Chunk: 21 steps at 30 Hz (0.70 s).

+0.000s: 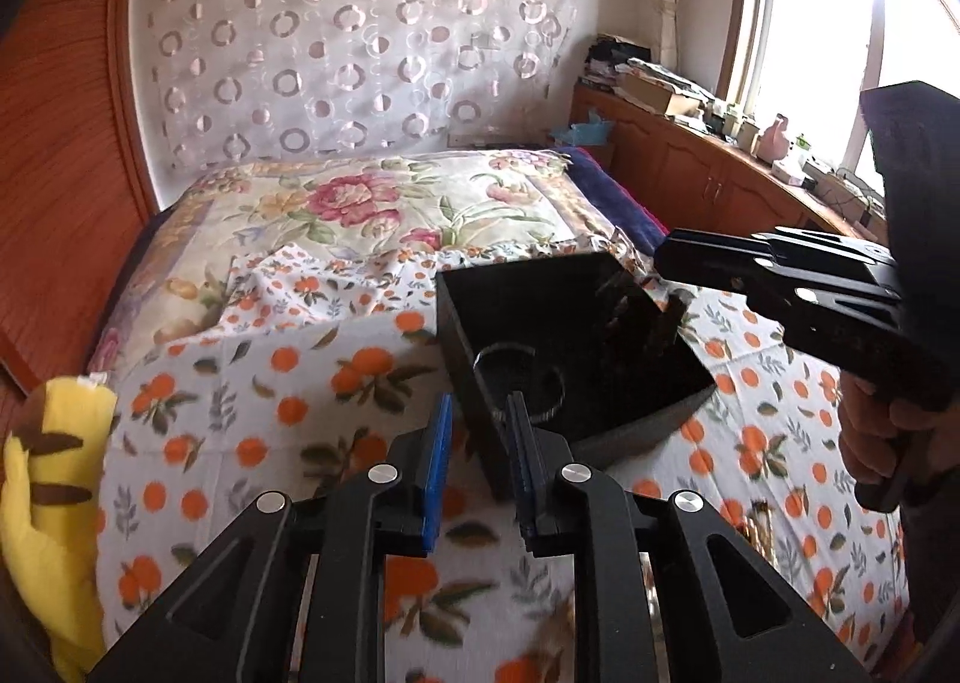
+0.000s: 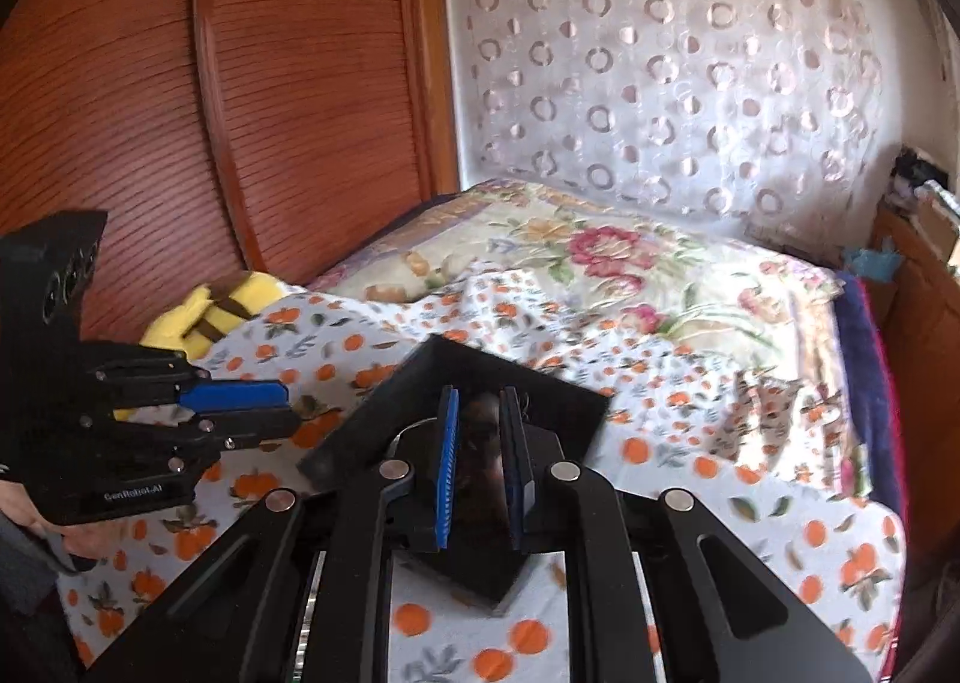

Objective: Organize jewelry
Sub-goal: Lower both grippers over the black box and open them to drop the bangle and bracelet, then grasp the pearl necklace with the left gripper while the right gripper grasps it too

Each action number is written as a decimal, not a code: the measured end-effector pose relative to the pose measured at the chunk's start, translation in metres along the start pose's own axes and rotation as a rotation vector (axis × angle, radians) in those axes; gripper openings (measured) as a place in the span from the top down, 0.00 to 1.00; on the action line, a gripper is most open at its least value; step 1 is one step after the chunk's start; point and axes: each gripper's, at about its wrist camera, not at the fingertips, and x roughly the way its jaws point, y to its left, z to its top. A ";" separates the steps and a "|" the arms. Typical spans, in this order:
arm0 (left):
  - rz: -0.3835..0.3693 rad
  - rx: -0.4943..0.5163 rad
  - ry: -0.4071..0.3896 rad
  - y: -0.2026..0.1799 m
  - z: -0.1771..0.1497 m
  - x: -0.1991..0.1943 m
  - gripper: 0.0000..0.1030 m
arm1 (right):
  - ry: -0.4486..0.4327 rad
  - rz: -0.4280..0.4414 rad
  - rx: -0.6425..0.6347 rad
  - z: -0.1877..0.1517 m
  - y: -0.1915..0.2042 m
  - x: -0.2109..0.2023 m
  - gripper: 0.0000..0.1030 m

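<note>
A black open box (image 1: 576, 347) sits on the orange-print sheet on the bed; it also shows in the right wrist view (image 2: 480, 383). A thin ring-shaped bangle (image 1: 519, 377) lies inside the box. My left gripper (image 1: 480, 407) hovers at the box's near-left edge, blue pads apart, nothing between them. My right gripper (image 2: 480, 401) is above the box with a dark brownish item (image 2: 480, 431) between its pads; whether the pads touch it is unclear. From the left wrist view the right gripper (image 1: 651, 317) reaches over the box's far right corner.
A yellow plush toy (image 1: 48, 491) lies at the bed's left edge. A floral quilt (image 1: 372, 203) covers the far half of the bed. A wooden wardrobe (image 2: 210, 113) stands on the left and a cluttered cabinet (image 1: 720, 155) under the window on the right.
</note>
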 end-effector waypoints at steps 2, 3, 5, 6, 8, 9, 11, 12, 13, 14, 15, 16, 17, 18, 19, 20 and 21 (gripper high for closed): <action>0.002 -0.004 0.004 0.002 -0.009 -0.005 0.83 | -0.003 -0.004 -0.003 -0.001 0.004 -0.005 0.79; 0.004 -0.005 0.007 0.002 -0.014 -0.008 0.82 | -0.006 -0.006 -0.004 -0.003 0.007 -0.008 0.78; 0.001 -0.012 0.012 0.003 -0.023 -0.012 0.82 | -0.013 -0.018 -0.005 -0.008 0.011 -0.017 0.78; -0.002 -0.013 0.015 0.002 -0.027 -0.015 0.82 | -0.014 -0.023 -0.003 -0.011 0.013 -0.021 0.78; -0.003 -0.014 0.017 0.002 -0.034 -0.019 0.82 | -0.016 -0.034 0.002 -0.019 0.015 -0.032 0.78; -0.008 -0.014 0.019 0.002 -0.038 -0.022 0.82 | -0.015 -0.041 0.005 -0.025 0.017 -0.037 0.78; -0.013 -0.010 0.016 -0.002 -0.046 -0.028 0.82 | -0.015 -0.054 0.011 -0.034 0.019 -0.046 0.78; -0.015 -0.007 0.014 -0.004 -0.048 -0.030 0.82 | -0.013 -0.060 0.014 -0.039 0.019 -0.050 0.78; -0.018 -0.005 0.014 -0.006 -0.050 -0.032 0.82 | -0.013 -0.068 0.017 -0.045 0.021 -0.055 0.78; -0.022 -0.002 0.013 -0.008 -0.052 -0.034 0.82 | -0.013 -0.074 0.020 -0.048 0.021 -0.058 0.78; -0.026 0.004 0.012 -0.011 -0.054 -0.037 0.82 | -0.014 -0.080 0.026 -0.052 0.022 -0.062 0.78; -0.029 0.011 0.009 -0.014 -0.055 -0.040 0.82 | -0.015 -0.087 0.034 -0.057 0.023 -0.067 0.78; -0.030 0.018 0.008 -0.016 -0.057 -0.042 0.82 | -0.017 -0.091 0.039 -0.061 0.023 -0.070 0.78; -0.034 0.028 0.006 -0.019 -0.059 -0.046 0.82 | -0.020 -0.095 0.044 -0.064 0.023 -0.073 0.78; -0.037 0.034 0.004 -0.022 -0.062 -0.048 0.82 | -0.023 -0.100 0.048 -0.069 0.025 -0.078 0.78; -0.039 0.042 0.001 -0.025 -0.065 -0.051 0.82 | -0.022 -0.103 0.052 -0.072 0.027 -0.081 0.78; -0.041 0.044 -0.001 -0.026 -0.067 -0.053 0.82 | -0.021 -0.106 0.055 -0.075 0.029 -0.084 0.78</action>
